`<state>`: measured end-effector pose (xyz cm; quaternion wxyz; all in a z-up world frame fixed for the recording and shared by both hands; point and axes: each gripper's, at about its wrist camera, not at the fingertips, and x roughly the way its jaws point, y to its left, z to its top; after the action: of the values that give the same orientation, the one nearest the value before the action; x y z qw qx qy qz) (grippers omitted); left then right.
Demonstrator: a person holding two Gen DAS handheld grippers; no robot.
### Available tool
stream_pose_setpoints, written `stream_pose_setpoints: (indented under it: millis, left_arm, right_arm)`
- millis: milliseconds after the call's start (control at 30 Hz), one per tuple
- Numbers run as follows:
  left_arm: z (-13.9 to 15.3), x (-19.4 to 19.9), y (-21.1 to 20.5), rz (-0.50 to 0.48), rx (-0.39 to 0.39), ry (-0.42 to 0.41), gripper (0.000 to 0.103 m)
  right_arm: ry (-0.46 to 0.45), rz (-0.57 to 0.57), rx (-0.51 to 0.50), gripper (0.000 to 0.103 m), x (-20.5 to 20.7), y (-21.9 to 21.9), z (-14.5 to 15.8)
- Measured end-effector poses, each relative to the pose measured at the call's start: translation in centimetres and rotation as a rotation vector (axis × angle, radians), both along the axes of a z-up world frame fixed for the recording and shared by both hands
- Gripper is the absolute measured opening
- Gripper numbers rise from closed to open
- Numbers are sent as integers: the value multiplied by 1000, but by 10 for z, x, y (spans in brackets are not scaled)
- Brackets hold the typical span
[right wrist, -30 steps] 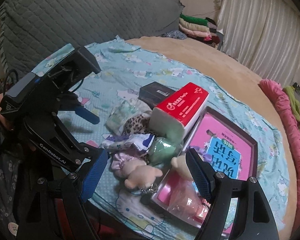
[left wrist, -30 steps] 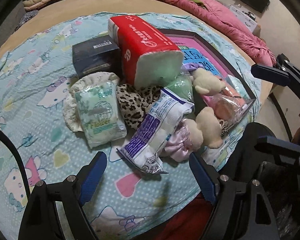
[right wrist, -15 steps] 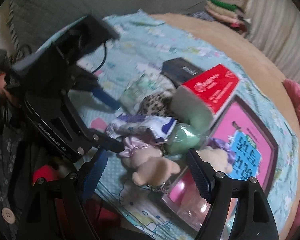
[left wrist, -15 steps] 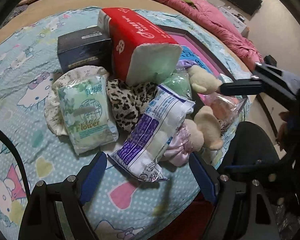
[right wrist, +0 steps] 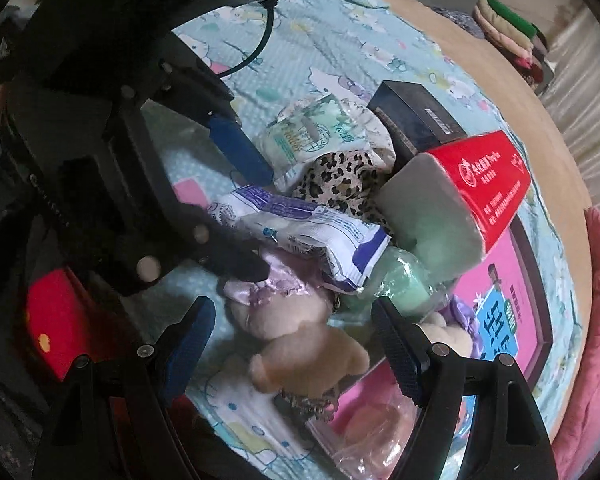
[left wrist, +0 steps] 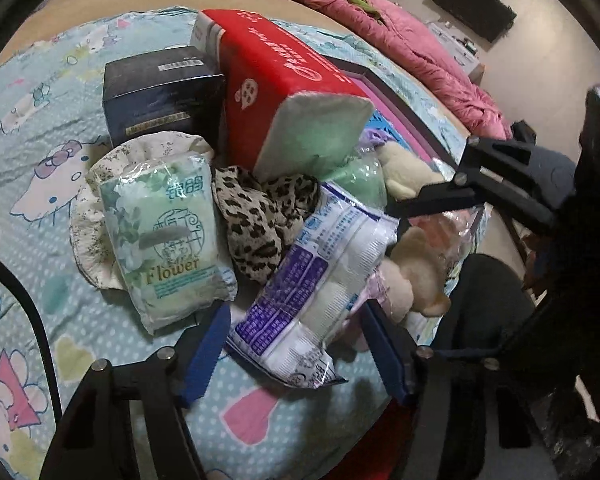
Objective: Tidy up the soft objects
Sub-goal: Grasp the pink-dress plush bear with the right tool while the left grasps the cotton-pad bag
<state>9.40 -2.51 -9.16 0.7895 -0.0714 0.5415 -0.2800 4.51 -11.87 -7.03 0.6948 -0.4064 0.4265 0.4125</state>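
Note:
A pile of soft things lies on a Hello Kitty bedsheet (left wrist: 32, 184). My left gripper (left wrist: 300, 350) is open, its fingers either side of the near end of a white and purple packet (left wrist: 320, 288). Left of it lies a green "Flower" tissue pack (left wrist: 164, 240), behind it a leopard-print cloth (left wrist: 260, 216) and a red tissue pack (left wrist: 284, 88). My right gripper (right wrist: 296, 350) is open around a beige plush bear (right wrist: 308, 352), with a lilac satin cloth (right wrist: 272, 280) just beyond. The left gripper also shows in the right wrist view (right wrist: 240, 208).
A dark box (left wrist: 160, 96) stands behind the pile. A pink-covered book or frame (right wrist: 500, 308) lies to the right, with a clear bag (right wrist: 372, 424) on its near end. A pink quilt (left wrist: 400, 44) lies at the far edge. The bed edge is near both grippers.
Both grippers have moved in toward the pile. The left one now brackets the purple packet and the right one has dropped around the plush bear. Nothing has been picked up.

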Motion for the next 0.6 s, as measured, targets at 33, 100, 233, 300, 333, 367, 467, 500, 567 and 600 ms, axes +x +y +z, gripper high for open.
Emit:
stream_pose_setpoints:
  millis: [33, 100, 233, 300, 333, 367, 467, 500, 567, 600]
  left_arm:
    - [0, 1, 0, 2, -14, 2, 63]
    - [-1, 4, 3, -2, -45, 10, 60]
    - [-6, 8, 2, -4, -73, 22, 57]
    - [-8, 8, 1, -4, -70, 29, 55]
    - [-9, 8, 1, -4, -73, 32, 55]
    - [-9, 8, 0, -4, -74, 32, 55]
    - [-8, 8, 0, -8, -87, 33, 55]
    - [-8, 8, 1, -7, -90, 35, 54]
    - [-9, 8, 1, -8, -82, 33, 53]
    - [-9, 8, 0, -6, -82, 31, 53]
  right_arm:
    - [-1, 7, -5, 82, 0, 2, -2]
    - [-18, 25, -31, 82, -1, 6, -8]
    - [-19, 51, -82, 63, -1, 15, -27]
    - [-24, 49, -82, 59, -2, 16, -31]
    - [-27, 44, -78, 58, -2, 17, -30]
    - [-28, 37, -72, 57, -2, 17, -30]
    - [-40, 19, -55, 49, -5, 14, -25]
    - [-31, 13, -52, 48, -6, 13, -24]
    - [-24, 3, -42, 47, -11, 10, -19]
    - [-35, -5, -36, 47, -14, 9, -17]
